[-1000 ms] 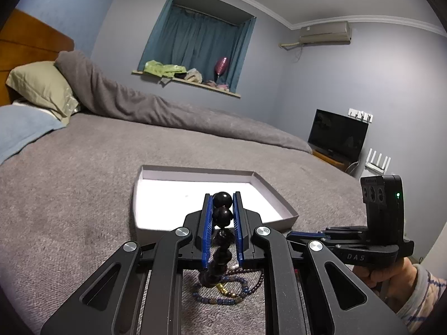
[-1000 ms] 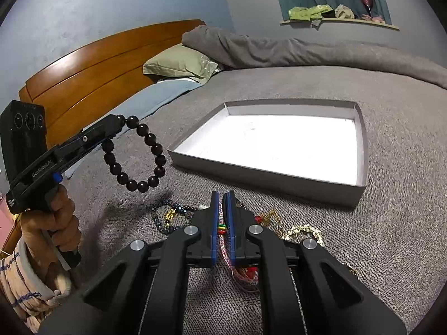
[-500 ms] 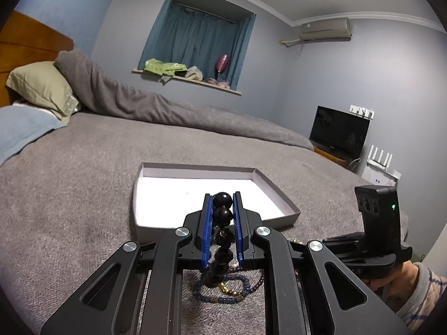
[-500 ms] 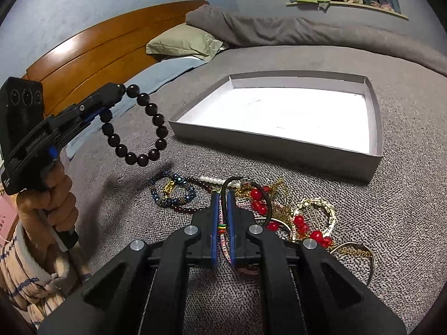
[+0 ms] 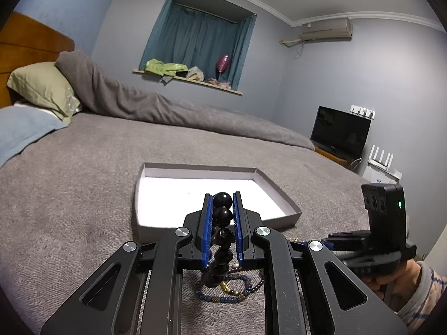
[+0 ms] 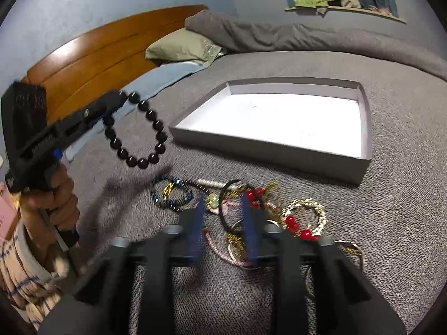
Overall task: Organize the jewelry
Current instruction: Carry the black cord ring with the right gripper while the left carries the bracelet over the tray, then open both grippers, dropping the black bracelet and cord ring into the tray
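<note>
My left gripper [image 5: 222, 198] is shut on a black bead bracelet [image 5: 222, 217], which hangs from the jaws above the bed; it also shows in the right wrist view [image 6: 139, 136], left of the box. A shallow grey box with a white floor [image 6: 363, 117] lies on the grey bedspread; it also shows in the left wrist view [image 5: 282, 195]. My right gripper [image 6: 223, 203] is open, blurred, just above a pile of jewelry: a blue bead bracelet [image 6: 170, 198], red beads [image 6: 290, 220], gold chains [image 6: 307, 206], a black ring [image 6: 232, 203].
A green pillow [image 6: 181, 47] and a rolled grey duvet [image 6: 279, 36] lie at the bed's far side by the wooden headboard [image 6: 97, 55]. A TV [image 5: 340, 134] stands at the right wall. The blue bracelet also lies under my left gripper [image 5: 223, 296].
My right gripper has opened, letting go of the thin beaded strand, and pulled back over the jewelry pile. My left gripper still holds the black bracelet, nearly still.
</note>
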`<state>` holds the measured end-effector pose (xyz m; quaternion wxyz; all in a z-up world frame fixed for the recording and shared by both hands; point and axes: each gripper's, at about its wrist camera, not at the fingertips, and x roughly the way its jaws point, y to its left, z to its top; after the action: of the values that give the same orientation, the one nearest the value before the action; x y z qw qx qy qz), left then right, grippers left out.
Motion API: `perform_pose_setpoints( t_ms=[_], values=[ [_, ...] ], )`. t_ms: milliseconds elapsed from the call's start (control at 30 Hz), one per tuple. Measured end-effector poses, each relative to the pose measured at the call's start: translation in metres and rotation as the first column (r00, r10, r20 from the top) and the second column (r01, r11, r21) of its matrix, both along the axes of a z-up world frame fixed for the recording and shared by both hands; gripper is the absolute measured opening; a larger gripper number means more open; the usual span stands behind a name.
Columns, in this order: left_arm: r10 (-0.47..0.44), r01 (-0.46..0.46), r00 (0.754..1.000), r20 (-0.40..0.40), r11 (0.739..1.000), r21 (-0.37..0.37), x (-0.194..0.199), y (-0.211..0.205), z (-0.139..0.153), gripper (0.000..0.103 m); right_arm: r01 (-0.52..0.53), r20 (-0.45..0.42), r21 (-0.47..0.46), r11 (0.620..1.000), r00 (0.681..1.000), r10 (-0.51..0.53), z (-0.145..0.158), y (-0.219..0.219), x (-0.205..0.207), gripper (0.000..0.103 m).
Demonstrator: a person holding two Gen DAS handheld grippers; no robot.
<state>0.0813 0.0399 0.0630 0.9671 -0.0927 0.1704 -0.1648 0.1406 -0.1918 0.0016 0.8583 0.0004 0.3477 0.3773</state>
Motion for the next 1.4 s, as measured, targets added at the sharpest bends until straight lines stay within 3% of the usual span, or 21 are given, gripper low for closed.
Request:
perform_pose_setpoints(
  t_ms=[100,167,333,467,633,1067,1233,1400],
  values=[
    [-0.001,0.001,1.000,-0.001,1.000,0.002,0.000,0.000,-0.001,0.015,-0.009,0.033,-0.067,0.998,0.999,0.012,-0.005,0.012,-0.005,0.034],
    [-0.001,0.001,1.000,0.000,1.000,0.002,0.000,0.000,-0.001,0.015,-0.006,0.044,-0.103,0.995,0.999,0.011,-0.008,0.019,-0.005,0.025],
    [0.001,-0.001,1.000,0.000,1.000,-0.001,0.000,0.000,-0.001,0.015,0.006,0.083,-0.198,0.980,0.997,0.011,-0.017,0.030,-0.006,0.017],
    [0.001,-0.001,1.000,0.000,1.000,-0.001,0.000,0.000,-0.001,0.015,0.002,0.098,-0.232,0.973,0.995,0.022,-0.020,0.037,-0.007,0.003],
    [0.003,-0.003,1.000,0.004,1.000,-0.005,0.001,0.000,0.000,0.015,0.017,0.136,-0.182,0.983,0.991,0.008,-0.007,0.030,-0.009,0.003],
    [-0.014,0.016,0.999,0.034,0.998,-0.053,0.021,0.007,0.010,0.015,0.097,0.277,0.079,0.992,0.954,-0.116,0.059,-0.006,0.014,0.003],
    [-0.008,0.012,0.999,0.046,0.996,-0.084,0.044,0.011,0.013,0.015,0.135,0.271,0.078,0.988,0.951,-0.151,0.059,-0.009,0.032,0.003],
    [-0.002,0.009,0.998,0.067,0.995,-0.100,0.064,0.010,0.016,0.015,0.169,0.258,0.022,0.985,0.951,-0.169,0.049,-0.001,0.057,0.003]
  ],
)
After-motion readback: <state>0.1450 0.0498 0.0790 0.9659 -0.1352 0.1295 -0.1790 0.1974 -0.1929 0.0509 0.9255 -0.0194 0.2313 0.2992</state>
